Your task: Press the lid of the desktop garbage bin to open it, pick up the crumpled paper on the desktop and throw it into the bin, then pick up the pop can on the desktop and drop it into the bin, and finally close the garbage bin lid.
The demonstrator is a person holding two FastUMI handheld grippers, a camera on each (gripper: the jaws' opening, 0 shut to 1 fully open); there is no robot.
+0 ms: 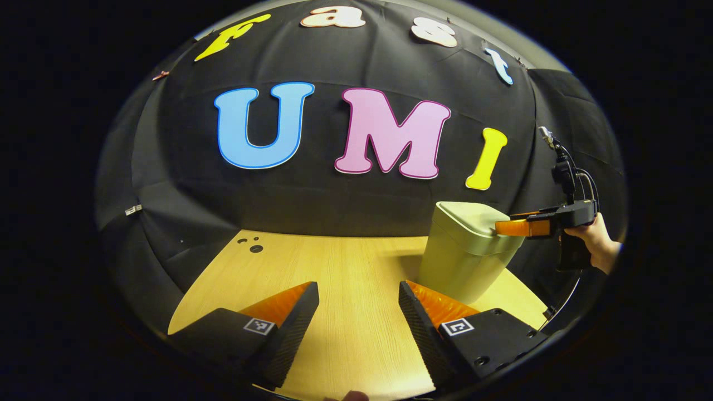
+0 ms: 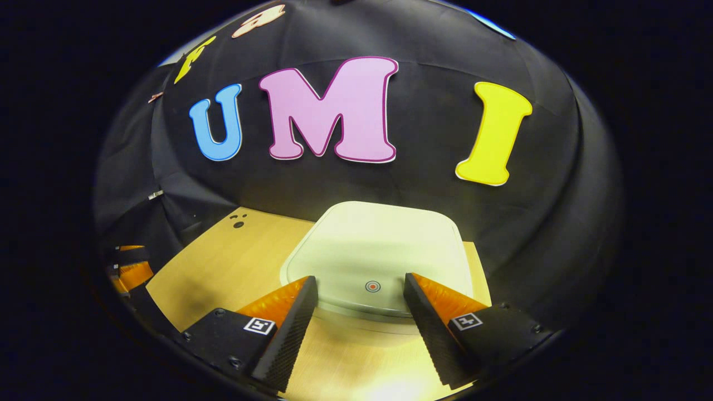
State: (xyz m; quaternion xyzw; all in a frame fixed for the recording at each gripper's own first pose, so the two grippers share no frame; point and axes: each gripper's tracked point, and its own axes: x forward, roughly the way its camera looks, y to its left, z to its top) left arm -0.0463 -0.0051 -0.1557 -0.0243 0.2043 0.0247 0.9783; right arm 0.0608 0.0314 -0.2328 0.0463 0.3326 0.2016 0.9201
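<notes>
In the left gripper view, the left gripper [image 1: 358, 303] is held with its jaws spread wide and nothing between them, above the wooden desktop [image 1: 334, 267]. The garbage bin [image 1: 465, 253] is seen at two o'clock, its lid down. The right gripper [image 1: 509, 227] is held by a hand [image 1: 599, 245] at the bin's top edge. In the right gripper view, the right gripper [image 2: 361, 303] is parted and empty over the lid [image 2: 379, 245], a round mark [image 2: 372, 286] lying between the fingertips.
</notes>
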